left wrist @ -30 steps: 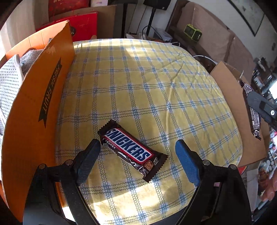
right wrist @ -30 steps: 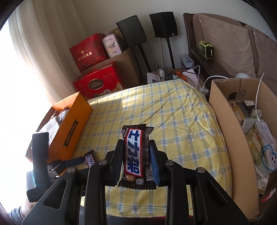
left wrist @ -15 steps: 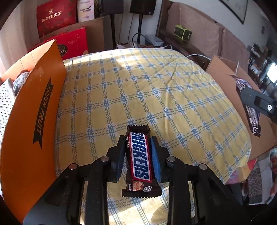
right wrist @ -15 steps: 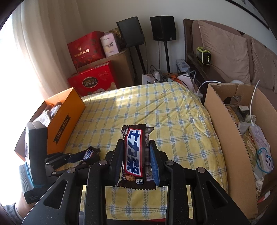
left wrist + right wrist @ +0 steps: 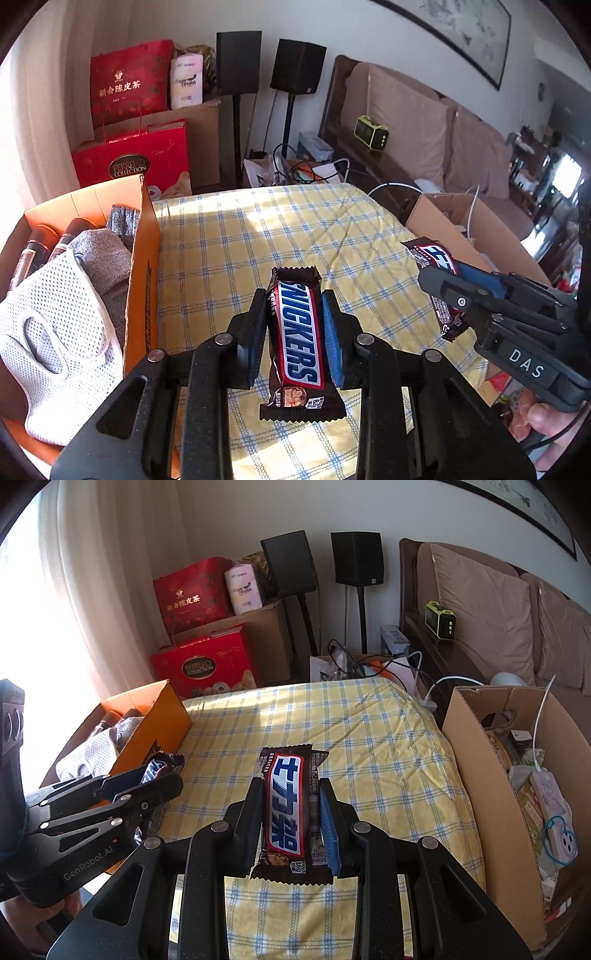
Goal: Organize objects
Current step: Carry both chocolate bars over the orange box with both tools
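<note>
The Snickers bar (image 5: 300,341), its name in white-edged blue letters, is clamped lengthwise in the left gripper (image 5: 295,332) above the yellow checked cloth (image 5: 295,229). At its 3 o'clock the right gripper (image 5: 290,812) pinches a second bar (image 5: 286,808) lettered in Chinese. At 10 o'clock stands an orange box (image 5: 146,258); at 11, a red "Ferrero Collection" bag (image 5: 136,162).

Both grippers are built of matte black plastic linkages studded with silver round-head screws and tipped with blue pads. The right gripper (image 5: 454,291) is lettered "DAS" in white; the left gripper (image 5: 162,775) is marked "GenRobot.AI" along its body.
</note>
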